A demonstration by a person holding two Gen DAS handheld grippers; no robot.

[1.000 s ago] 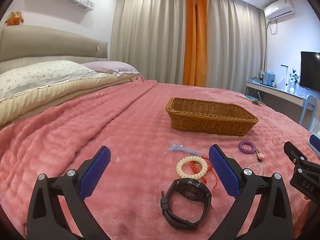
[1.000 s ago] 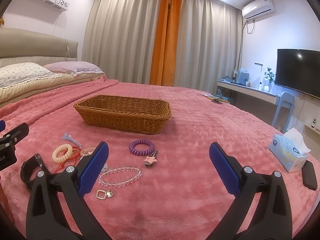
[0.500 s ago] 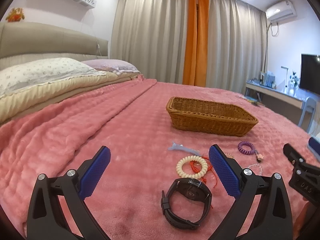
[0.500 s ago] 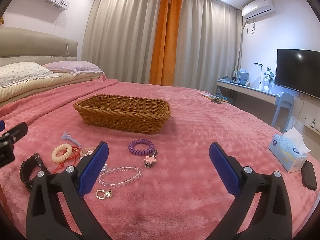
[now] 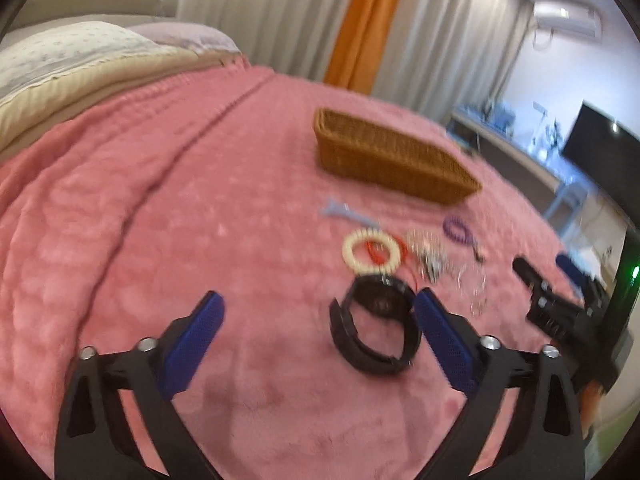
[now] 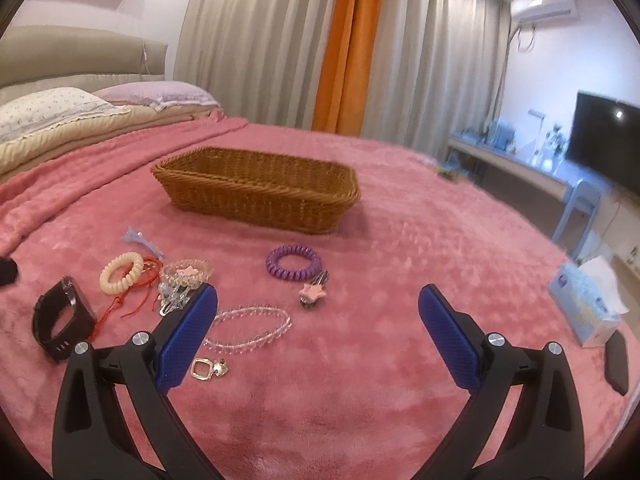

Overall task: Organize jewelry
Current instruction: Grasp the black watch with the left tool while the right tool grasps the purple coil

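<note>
Black watch (image 5: 374,332) on pink blanket (image 5: 160,200), beside cream coil bracelet (image 5: 370,251).

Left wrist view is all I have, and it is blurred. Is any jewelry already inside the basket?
Observer: The right wrist view looks into the wicker basket. No jewelry shows inside, though its near wall hides part of the floor.
Operator: What is the pale heap between the cream coil ring and the purple coil ring?
Observer: A clear band with a pink star on it, and silver hair clips just below it.
Operator: Does the right gripper hold something?
Observer: No. It is open, with only the pink blanket between its fingers.
</note>
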